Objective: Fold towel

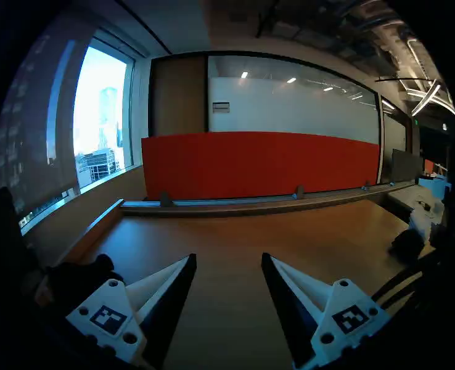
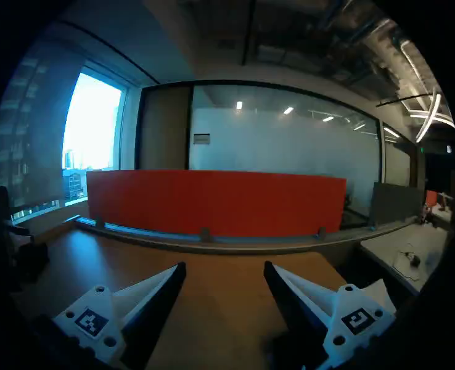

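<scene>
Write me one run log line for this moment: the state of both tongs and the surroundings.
left tongs: open, empty | right tongs: open, empty | below: wooden desk | ahead: red partition

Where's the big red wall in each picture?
Left gripper view: the red wall stretches across the middle, beyond the wooden desk.
Right gripper view: the red wall crosses the middle too, a little lower, beyond the wooden desk.
Shared landmark: the bright window is left of it in both.
</scene>
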The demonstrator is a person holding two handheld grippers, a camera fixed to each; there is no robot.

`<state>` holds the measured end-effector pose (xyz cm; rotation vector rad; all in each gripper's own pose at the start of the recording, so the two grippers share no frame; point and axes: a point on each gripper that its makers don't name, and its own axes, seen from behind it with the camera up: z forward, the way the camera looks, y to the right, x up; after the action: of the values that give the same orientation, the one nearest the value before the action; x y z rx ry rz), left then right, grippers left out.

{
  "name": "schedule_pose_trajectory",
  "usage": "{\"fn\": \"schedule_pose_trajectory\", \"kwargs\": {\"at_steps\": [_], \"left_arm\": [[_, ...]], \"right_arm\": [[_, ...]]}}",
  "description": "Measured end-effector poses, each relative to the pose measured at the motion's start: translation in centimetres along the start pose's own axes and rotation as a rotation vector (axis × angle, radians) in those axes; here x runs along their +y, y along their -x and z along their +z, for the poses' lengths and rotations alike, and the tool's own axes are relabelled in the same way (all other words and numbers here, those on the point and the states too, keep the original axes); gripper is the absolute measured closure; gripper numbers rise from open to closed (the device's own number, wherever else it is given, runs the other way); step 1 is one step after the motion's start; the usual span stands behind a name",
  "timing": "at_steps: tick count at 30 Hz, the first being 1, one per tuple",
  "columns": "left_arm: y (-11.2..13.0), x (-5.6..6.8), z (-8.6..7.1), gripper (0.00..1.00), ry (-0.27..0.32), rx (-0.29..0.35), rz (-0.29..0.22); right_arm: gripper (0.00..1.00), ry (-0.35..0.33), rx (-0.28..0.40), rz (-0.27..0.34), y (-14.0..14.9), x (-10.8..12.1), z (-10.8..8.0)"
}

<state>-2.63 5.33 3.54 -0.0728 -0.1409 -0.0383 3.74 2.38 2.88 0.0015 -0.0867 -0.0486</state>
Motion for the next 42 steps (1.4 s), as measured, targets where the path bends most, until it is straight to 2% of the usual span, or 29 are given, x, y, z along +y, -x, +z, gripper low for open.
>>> {"fn": "schedule_pose_trajectory", "kwargs": {"at_steps": [9, 14, 20, 29, 42], "left_arm": [[-0.8, -0.2, 0.1, 0.23, 0.0, 0.034, -0.018], [-0.5, 0.1, 0.4, 0.23, 0.001, 0.033, -0.026], [-0.8, 0.4, 0.7, 0.23, 0.008, 0.064, -0.04], [0.2, 0.2, 0.9, 0.23, -0.001, 0.09, -0.032], [3.3, -1.1, 1.5, 0.23, -0.039, 0.135, -0.049]], "right_arm": [[0.02, -0.014, 0.0, 0.001, -0.5, -1.6, 0.5], [0.02, -0.023, -0.001, -0.006, -0.9, -2.2, 0.5], [0.02, -0.021, -0.006, -0.006, -1.2, -2.7, 0.7], [0.02, -0.044, -0.009, 0.002, -2.3, -4.6, 0.5], [0.02, -0.071, -0.012, 0.007, -2.2, -6.9, -0.3]]}}
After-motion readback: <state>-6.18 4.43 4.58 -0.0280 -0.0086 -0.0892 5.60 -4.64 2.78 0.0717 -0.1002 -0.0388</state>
